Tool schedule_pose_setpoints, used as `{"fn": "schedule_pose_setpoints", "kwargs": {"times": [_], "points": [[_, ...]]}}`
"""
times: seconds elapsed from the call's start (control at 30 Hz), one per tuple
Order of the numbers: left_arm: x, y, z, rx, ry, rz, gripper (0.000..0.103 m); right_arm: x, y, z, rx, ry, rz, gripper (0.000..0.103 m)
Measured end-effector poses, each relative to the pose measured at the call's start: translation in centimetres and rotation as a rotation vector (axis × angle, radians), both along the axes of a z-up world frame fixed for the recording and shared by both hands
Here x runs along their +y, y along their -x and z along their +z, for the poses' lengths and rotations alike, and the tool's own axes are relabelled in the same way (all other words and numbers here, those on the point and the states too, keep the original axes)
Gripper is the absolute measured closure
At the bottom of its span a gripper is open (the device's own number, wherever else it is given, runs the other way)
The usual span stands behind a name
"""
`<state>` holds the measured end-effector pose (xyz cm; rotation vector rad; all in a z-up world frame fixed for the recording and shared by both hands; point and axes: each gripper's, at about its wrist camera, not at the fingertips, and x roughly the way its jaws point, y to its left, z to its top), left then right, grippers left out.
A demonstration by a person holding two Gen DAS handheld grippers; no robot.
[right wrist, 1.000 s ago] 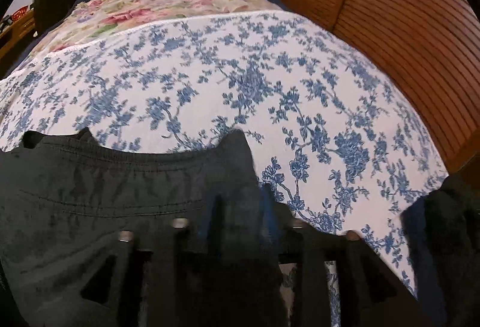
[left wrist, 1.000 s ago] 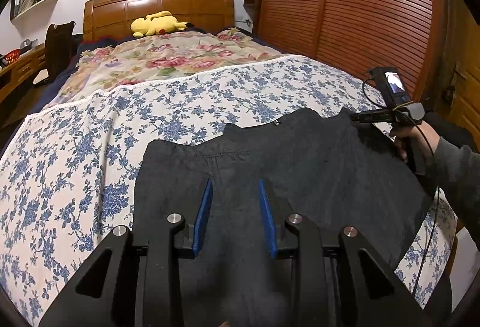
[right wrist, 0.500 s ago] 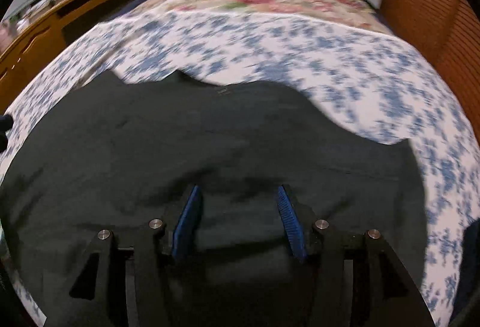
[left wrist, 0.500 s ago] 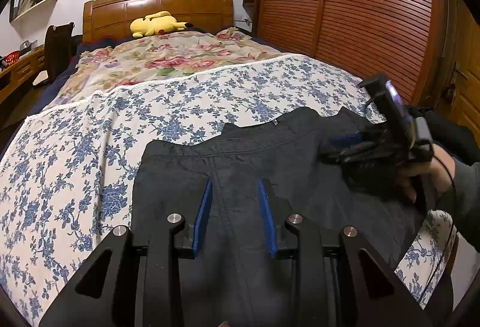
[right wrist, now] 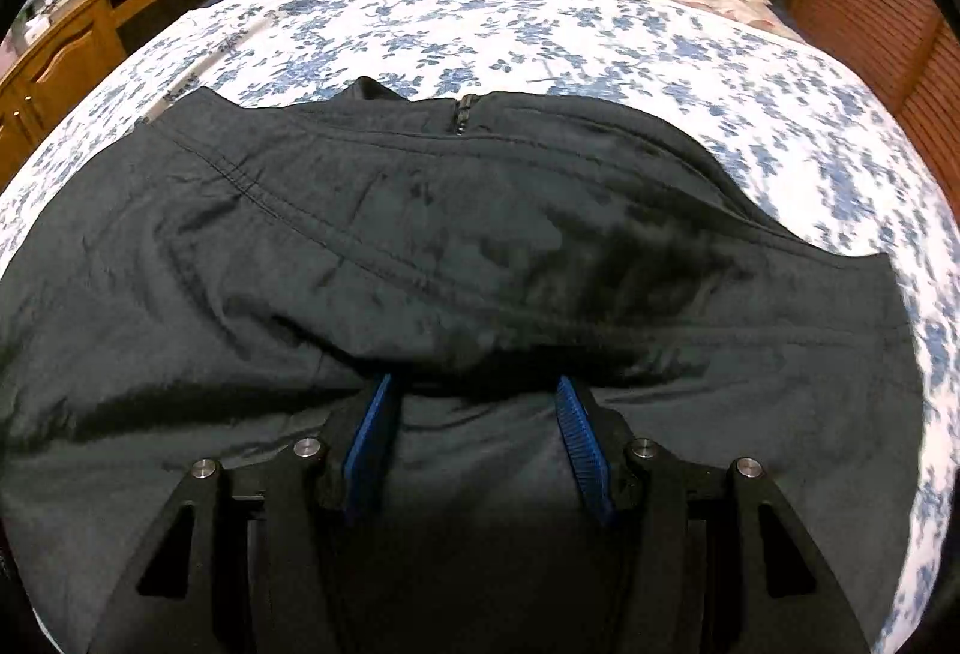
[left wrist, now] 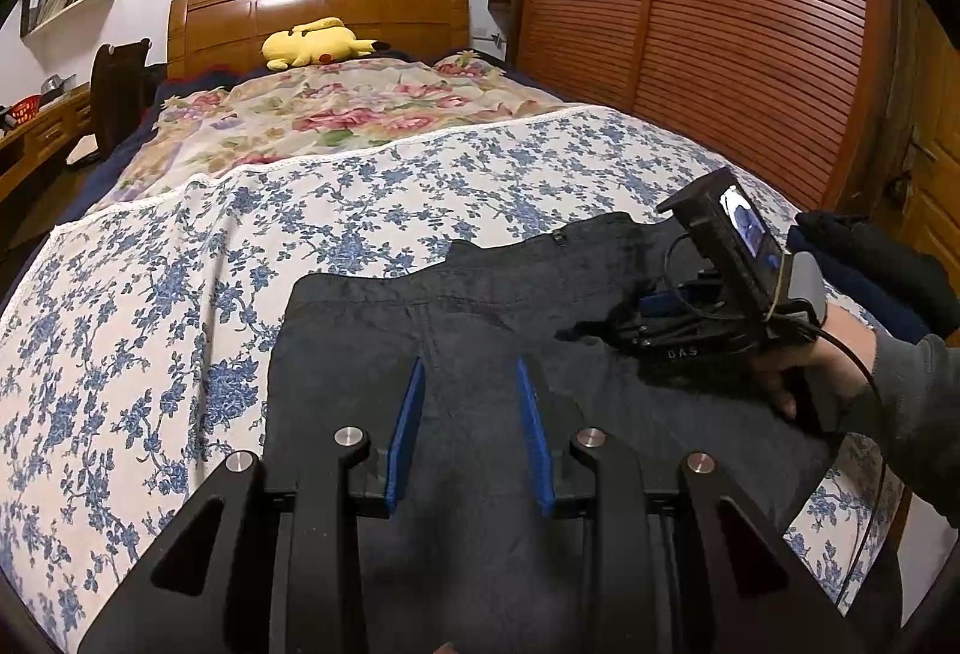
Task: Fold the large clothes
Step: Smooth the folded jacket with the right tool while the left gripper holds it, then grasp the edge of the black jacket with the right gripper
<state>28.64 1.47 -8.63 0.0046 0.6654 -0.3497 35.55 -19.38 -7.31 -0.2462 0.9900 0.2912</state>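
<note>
A large black garment (left wrist: 480,306) lies spread on the blue-flowered bedspread (left wrist: 180,282); in the right wrist view (right wrist: 456,234) its zipper top faces the headboard. My left gripper (left wrist: 471,372) is open and empty, hovering over the garment's near left part. My right gripper (right wrist: 474,390) is open, low over the garment, with a raised fold of cloth lying across its fingertips. In the left wrist view the right gripper (left wrist: 654,312) rests on the garment's right side, held by a hand.
A yellow plush toy (left wrist: 318,45) lies by the wooden headboard (left wrist: 318,9). A slatted wooden wardrobe (left wrist: 690,24) runs along the right. A wooden desk (right wrist: 90,30) stands at the left. Dark clothes (left wrist: 870,258) are piled at the bed's right edge.
My right gripper has let go of the garment's right edge, opened, swung left and come down over the garment's middle. My left gripper has stayed put.
</note>
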Motion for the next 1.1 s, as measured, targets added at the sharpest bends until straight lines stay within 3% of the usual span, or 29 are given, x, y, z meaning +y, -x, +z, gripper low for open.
{"fn": "schedule_pose_setpoints", "kwargs": {"times": [0.23, 0.57, 0.83, 1.0, 1.1], "points": [[-1.4, 0.8, 0.1, 0.016, 0.008, -0.026, 0.071, -1.9, 6.7, 3.1, -0.082, -0.01, 0.007, 0.045], [-6.1, 3.1, 0.1, 0.039, -0.057, -0.115, 0.071, -9.5, 15.8, 4.4, -0.116, 0.018, -0.116, 0.045], [-7.3, 5.4, 0.5, 0.057, -0.036, -0.14, 0.071, -14.6, 19.0, 5.2, -0.125, 0.003, -0.23, 0.045], [-7.7, 6.9, 0.8, 0.049, -0.072, -0.134, 0.071, -16.3, 20.1, 4.5, -0.095, -0.023, -0.275, 0.045], [-7.9, 7.9, 1.1, 0.046, -0.091, -0.139, 0.071, -16.8, 19.8, 4.0, -0.078, -0.029, -0.305, 0.039]]}}
